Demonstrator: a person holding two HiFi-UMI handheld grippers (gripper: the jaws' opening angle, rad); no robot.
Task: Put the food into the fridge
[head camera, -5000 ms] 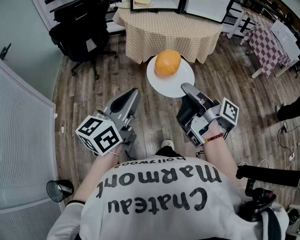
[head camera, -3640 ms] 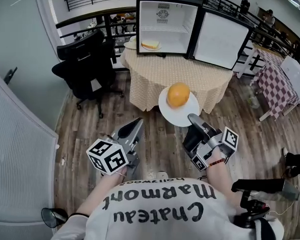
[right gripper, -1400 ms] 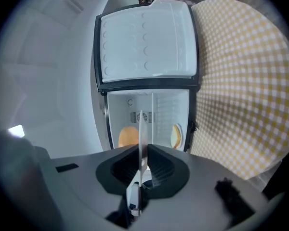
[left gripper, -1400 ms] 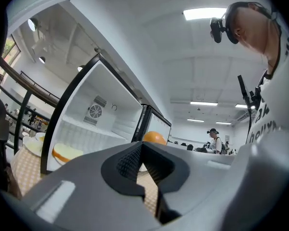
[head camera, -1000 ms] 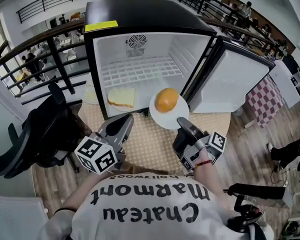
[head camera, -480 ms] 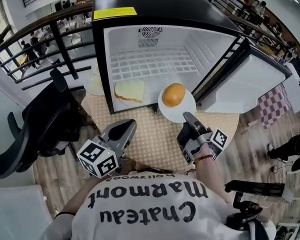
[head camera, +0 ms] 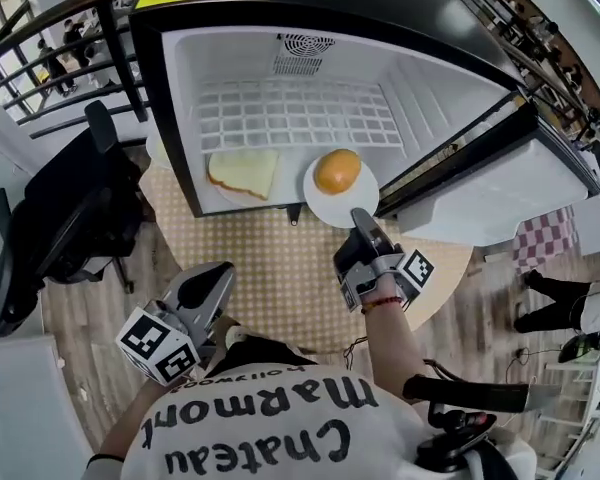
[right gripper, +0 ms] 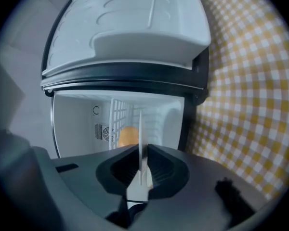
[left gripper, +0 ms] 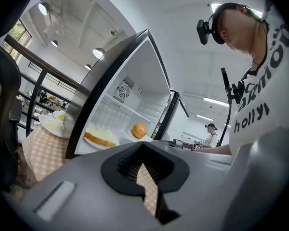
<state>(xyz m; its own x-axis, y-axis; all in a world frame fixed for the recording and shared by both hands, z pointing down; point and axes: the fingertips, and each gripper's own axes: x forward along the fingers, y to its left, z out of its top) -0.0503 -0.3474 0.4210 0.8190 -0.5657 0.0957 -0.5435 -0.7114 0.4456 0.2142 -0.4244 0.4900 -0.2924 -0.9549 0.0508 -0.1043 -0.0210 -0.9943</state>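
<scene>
— Two sets of tongs to account for. The right one first?

— The right tongs [head camera: 360,223] are closed narrow on the near rim of the round white plate [head camera: 327,208]. In the right gripper view that rim runs edge-on between the pads as a thin white line.

— And the food?

— One round orange-coloured food item [head camera: 337,171] sits on that plate, straight ahead of the right tongs and just beyond their tips. The plate lies in the right half of the white interior of the small black fridge [head camera: 180,78], with its near rim at the front lip. A pale slice of bread [head camera: 243,173] lies to its left, also inside.

— The left tongs?

— The left tongs [head camera: 215,276] are low, near the front edge of the round worktop with the yellow-checked cloth [head camera: 270,268], and well apart from the plate. The pads stand close, with a narrow slit between them. Only cloth shows through it, and nothing is gripped.

— What could not be verified?

— Whether the plate bears on the fridge floor or hangs just above it cannot be told. Nor can it be told whether the item is a bun or a fruit. In the right gripper view the tongs cover most of the item. The fridge's top is cut off by the head view's upper edge.
</scene>
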